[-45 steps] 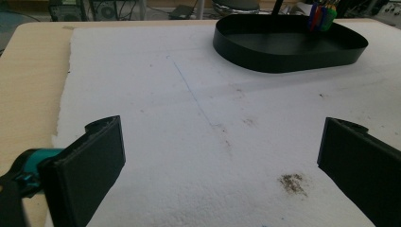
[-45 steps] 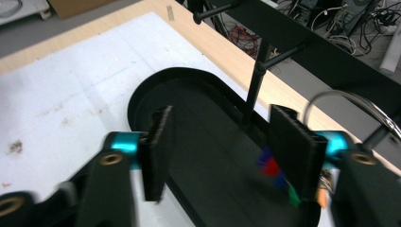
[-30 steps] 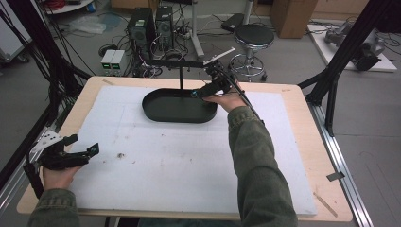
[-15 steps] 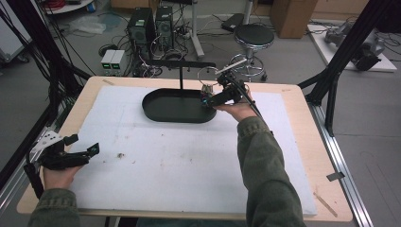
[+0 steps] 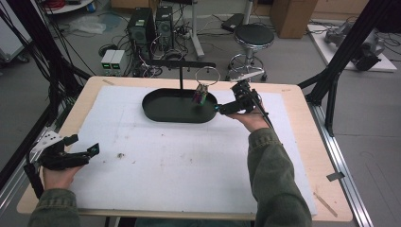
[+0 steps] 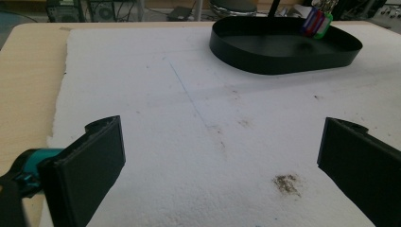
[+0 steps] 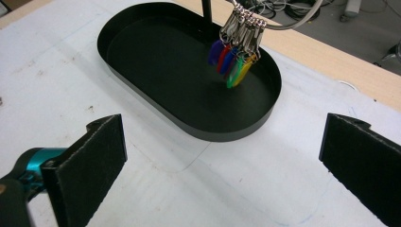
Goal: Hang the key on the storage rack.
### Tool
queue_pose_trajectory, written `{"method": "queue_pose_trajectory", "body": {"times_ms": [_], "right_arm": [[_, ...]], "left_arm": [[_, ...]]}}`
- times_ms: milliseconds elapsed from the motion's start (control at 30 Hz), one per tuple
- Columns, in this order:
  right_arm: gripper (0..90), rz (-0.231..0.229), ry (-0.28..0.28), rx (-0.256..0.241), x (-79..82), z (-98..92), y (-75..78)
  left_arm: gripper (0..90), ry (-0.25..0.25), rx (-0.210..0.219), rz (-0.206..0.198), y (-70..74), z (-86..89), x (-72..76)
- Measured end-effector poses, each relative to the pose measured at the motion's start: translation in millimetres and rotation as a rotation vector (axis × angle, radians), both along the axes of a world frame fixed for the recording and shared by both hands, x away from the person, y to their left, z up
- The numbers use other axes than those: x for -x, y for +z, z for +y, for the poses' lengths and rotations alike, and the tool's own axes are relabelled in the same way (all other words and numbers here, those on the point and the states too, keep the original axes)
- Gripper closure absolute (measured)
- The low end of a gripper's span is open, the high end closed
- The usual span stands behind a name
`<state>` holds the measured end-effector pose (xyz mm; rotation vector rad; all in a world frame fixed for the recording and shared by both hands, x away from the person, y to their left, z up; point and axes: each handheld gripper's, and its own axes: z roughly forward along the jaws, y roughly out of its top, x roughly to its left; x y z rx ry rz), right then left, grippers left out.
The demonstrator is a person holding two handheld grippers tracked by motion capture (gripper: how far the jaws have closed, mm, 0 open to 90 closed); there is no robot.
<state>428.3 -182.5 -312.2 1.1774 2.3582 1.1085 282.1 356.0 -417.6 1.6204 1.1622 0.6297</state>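
Note:
A black oval tray (image 5: 161, 113) sits at the back middle of the white foam mat. A black stand rises behind it, and its bar (image 5: 182, 64) carries a metal ring (image 5: 207, 74). Coloured key tags (image 5: 200, 97) hang from that ring over the tray's right end. My right gripper (image 5: 221, 109) is open just right of the tray, with nothing between its jaws. In the right gripper view the tags (image 7: 234, 61) dangle above the tray (image 7: 227, 135), well ahead of the gripper (image 7: 222, 165). My left gripper (image 5: 84, 144) rests open at the near left; in its own view the gripper (image 6: 222, 175) faces the far tray (image 6: 279, 61).
The white foam mat (image 5: 189, 161) covers most of the wooden table (image 5: 312, 142). A small dark stain (image 6: 286, 183) marks the mat near my left gripper. Beyond the table stand a stool (image 5: 254, 35), computers and cables; black frame posts flank both sides.
My right gripper has let go of the ring of tags, which now hangs from the bar, and has drawn back down and to the right of the tray. The left gripper has stayed put.

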Motion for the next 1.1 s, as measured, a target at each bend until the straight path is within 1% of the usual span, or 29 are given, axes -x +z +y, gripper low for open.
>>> {"method": "queue_pose_trajectory", "body": {"times_ms": [133,233,400,533,633,733,867,900,1033,1100], "right_arm": [[0.5,-0.014,-0.014,-0.005,3.7,-7.4,-3.5],[0.5,-0.022,-0.022,-0.020,7.0,-12.8,-6.0],[0.5,-0.021,-0.030,-0.030,11.0,-20.0,-9.2],[0.5,-0.034,-0.045,-0.047,15.5,-26.3,-11.8],[0.5,-0.033,-0.046,-0.044,18.4,-29.8,-14.8],[0.5,-0.035,-0.051,-0.055,21.7,-33.3,-16.8],[0.5,-0.054,-0.052,-0.051,27.4,-37.3,-18.7],[0.5,-0.054,-0.052,-0.059,28.7,-38.6,-19.7],[0.5,-0.060,-0.060,-0.054,34.1,-42.8,-22.9],[0.5,-0.062,-0.067,-0.068,37.1,-46.0,-24.8]], "left_arm": [[2.1,0.000,-0.002,0.000,-0.4,0.1,-0.2],[2.1,-0.002,-0.006,0.003,-0.4,0.1,-0.3],[2.1,-0.002,-0.008,0.004,-0.6,-0.1,-0.3],[2.1,-0.001,-0.008,0.004,-0.7,0.0,-0.3],[2.1,-0.002,-0.009,0.006,-0.7,0.0,-0.5],[2.1,-0.001,-0.010,0.004,-0.8,-0.2,-0.5],[2.1,-0.002,-0.011,0.005,-0.8,-0.2,-0.4],[2.1,-0.002,-0.012,0.005,-0.8,-0.3,-0.4],[2.1,-0.003,-0.013,0.007,-0.7,-0.3,-0.3],[2.1,-0.004,-0.013,0.007,-0.7,-0.4,-0.3]]}}
